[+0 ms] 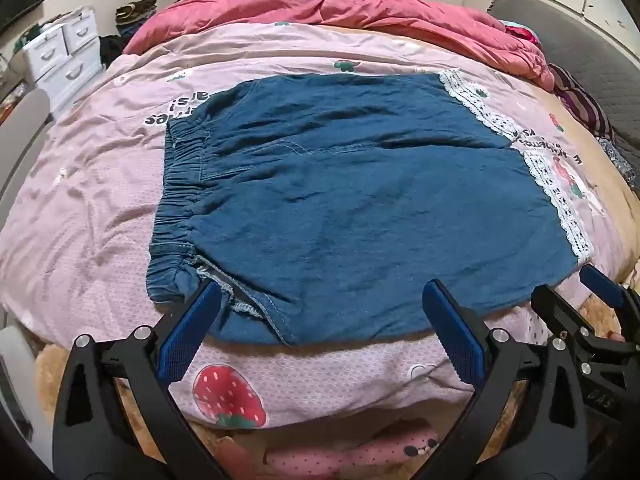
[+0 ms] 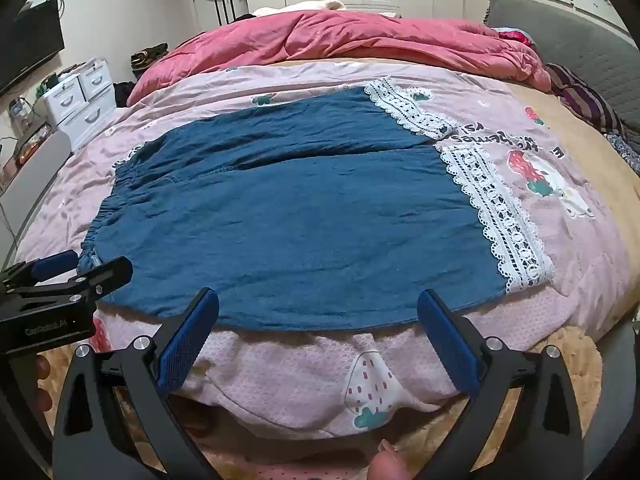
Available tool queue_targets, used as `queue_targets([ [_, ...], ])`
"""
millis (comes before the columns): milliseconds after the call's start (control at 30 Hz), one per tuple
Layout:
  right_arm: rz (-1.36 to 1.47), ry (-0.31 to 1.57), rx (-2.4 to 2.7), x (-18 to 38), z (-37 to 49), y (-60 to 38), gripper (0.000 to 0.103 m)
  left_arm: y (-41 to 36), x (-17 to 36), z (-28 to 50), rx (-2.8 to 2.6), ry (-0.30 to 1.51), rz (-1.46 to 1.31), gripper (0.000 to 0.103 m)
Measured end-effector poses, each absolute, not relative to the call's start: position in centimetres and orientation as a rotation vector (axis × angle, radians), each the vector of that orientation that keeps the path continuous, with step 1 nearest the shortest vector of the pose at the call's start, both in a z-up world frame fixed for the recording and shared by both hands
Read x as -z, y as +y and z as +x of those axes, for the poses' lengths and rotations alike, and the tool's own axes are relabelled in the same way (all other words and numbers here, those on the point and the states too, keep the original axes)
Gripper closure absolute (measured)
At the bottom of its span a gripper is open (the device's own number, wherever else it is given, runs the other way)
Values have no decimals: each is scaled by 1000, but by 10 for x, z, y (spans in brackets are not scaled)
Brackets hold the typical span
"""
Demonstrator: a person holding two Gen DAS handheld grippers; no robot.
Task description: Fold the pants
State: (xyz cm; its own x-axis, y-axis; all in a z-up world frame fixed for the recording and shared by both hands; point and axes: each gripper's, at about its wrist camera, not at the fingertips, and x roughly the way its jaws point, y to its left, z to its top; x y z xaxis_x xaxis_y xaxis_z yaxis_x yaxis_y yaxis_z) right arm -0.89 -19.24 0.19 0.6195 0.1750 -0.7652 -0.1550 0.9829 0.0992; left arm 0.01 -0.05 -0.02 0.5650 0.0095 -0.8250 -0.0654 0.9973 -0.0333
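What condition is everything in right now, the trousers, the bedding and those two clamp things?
Blue pants: spread flat, unfolded, waistband left, lace hems right.
Left tool: open, at the near edge by the waistband.
Right tool: open, at the near edge, gripping nothing.
Pink quilt: spread under the pants, lightly wrinkled.
Red duvet: bunched at the far side.

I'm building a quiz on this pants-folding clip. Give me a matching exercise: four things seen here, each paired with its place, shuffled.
Things:
1. elastic waistband
2. lace trim
3. red quilt
4. left gripper

Places:
A. bunched at the far side of the bed
B. open at the pants' near edge
C. left end of the pants
D. right end of the pants

Pairs: 1-C, 2-D, 3-A, 4-B
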Motion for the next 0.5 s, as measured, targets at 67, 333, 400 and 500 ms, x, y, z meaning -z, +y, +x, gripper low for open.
queue_targets([
  [67,24,883,-189,-2,-9,-192,4,-1,1,0,-44,972,-62,8],
  [333,6,885,-188,-2,-6,-191,4,4,0,-2,-41,963,-72,8],
  [400,1,879,-188,-1,-6,-192,4,4,0,-3,-42,963,-78,8],
  [500,-7,872,-192,-5,-8,-185,4,6,-1,-1,-44,965,-84,8],
])
